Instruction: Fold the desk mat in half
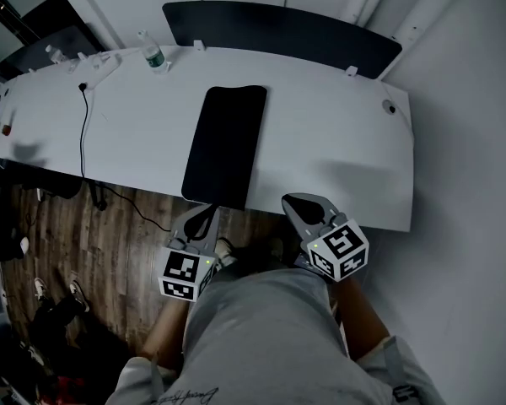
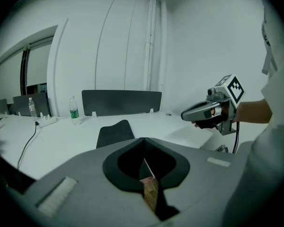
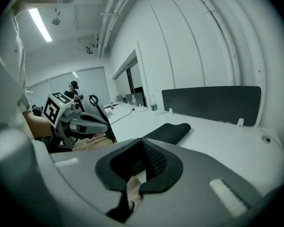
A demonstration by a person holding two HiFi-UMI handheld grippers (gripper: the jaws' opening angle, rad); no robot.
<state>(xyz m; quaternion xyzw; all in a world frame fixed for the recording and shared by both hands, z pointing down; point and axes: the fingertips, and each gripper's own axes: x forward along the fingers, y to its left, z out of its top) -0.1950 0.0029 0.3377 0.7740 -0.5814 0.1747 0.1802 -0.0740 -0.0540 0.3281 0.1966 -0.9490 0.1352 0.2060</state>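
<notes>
The black desk mat lies as a long narrow strip on the white desk, from mid-desk to the front edge. It also shows in the left gripper view as the mat and in the right gripper view as the mat, where its end looks thick and rounded. My left gripper hovers off the front edge just below the mat's near end, jaws shut and empty. My right gripper is held to the right of the mat at the desk edge, shut with nothing in it.
A water bottle stands at the back of the desk beside a dark divider panel. A black cable runs across the left part and down to the wooden floor. A cable hole sits at the right.
</notes>
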